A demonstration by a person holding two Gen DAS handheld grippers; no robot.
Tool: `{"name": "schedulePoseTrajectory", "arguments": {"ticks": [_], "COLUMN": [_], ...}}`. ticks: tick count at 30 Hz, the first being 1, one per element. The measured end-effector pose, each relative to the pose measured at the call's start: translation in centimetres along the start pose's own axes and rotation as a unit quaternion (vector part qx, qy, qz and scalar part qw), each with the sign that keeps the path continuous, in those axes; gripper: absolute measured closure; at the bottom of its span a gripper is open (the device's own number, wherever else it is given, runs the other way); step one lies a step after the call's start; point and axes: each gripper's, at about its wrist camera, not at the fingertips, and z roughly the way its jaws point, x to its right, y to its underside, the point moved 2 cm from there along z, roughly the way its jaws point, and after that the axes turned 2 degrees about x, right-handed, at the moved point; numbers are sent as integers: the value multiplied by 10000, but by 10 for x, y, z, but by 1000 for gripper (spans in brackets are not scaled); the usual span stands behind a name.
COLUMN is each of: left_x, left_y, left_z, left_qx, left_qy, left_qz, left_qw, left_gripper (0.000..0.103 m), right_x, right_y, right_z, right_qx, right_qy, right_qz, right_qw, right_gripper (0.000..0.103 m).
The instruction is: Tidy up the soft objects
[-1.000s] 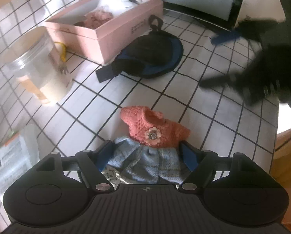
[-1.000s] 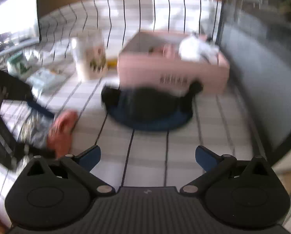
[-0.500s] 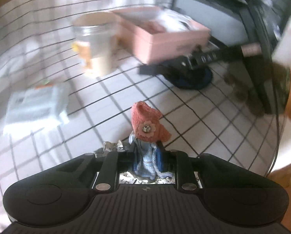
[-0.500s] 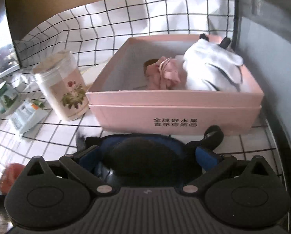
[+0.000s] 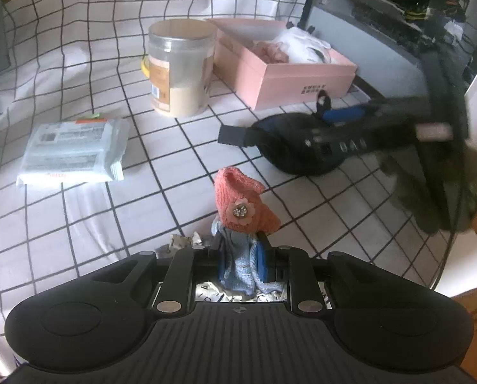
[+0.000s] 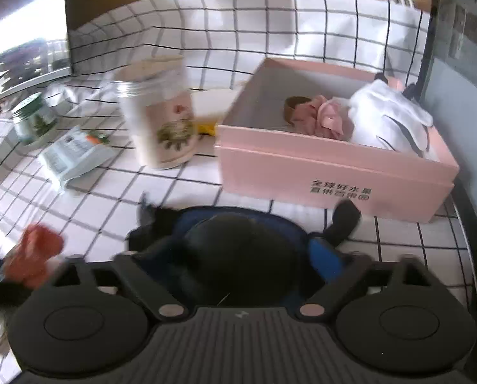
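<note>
My left gripper [image 5: 241, 252] is shut on the blue skirt of a small knitted doll dress [image 5: 238, 204]. Its orange top with a flower button stands up above the fingers. The same dress [image 6: 33, 256] shows as an orange blur at the left of the right wrist view. My right gripper [image 6: 243, 256] straddles a black and blue soft cap [image 6: 245, 233] lying on the checked cloth. Its jaws are closing, with the cap between them. Just behind stands the pink box [image 6: 334, 172], holding a pink scrunchie [image 6: 318, 118] and a white soft item [image 6: 392, 118].
A clear lidded jar [image 5: 179, 67] of pale powder stands left of the pink box [image 5: 289, 76]. A pack of wipes [image 5: 72, 150] lies further left, and a small green jar [image 6: 35, 121] beyond it. A dark panel borders the table on the right. A sleeve shows at the right edge.
The left gripper shut on the dress, rolled, and raised it off the cloth. The right gripper came in over the black cap and its fingers started to narrow.
</note>
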Motion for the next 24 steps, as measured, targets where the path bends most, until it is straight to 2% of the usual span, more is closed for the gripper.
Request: {"name": "schedulePoseTrajectory", "arguments": {"ticks": [9,19,24], "left_x": [14,40,47], "left_y": [-6,-24,-58], "left_z": [6,-4,-9], "left_qx": [61,302,601], "left_qy": [398,913,1067], "left_qz": [259,685,746], "left_qw": [9989,9930,9897], "left_gripper": [81,81,81], "right_x": [-18,-8,4], "right_y": [20,-8,-34], "right_z": [-47,-132,-163], "right_qx": [-29,724,1128], "right_qy": [-5,451,757], "right_qz": [-91,-181,-116], "right_qw": [10000,9962,9907], "right_gripper": [22,22,22]}}
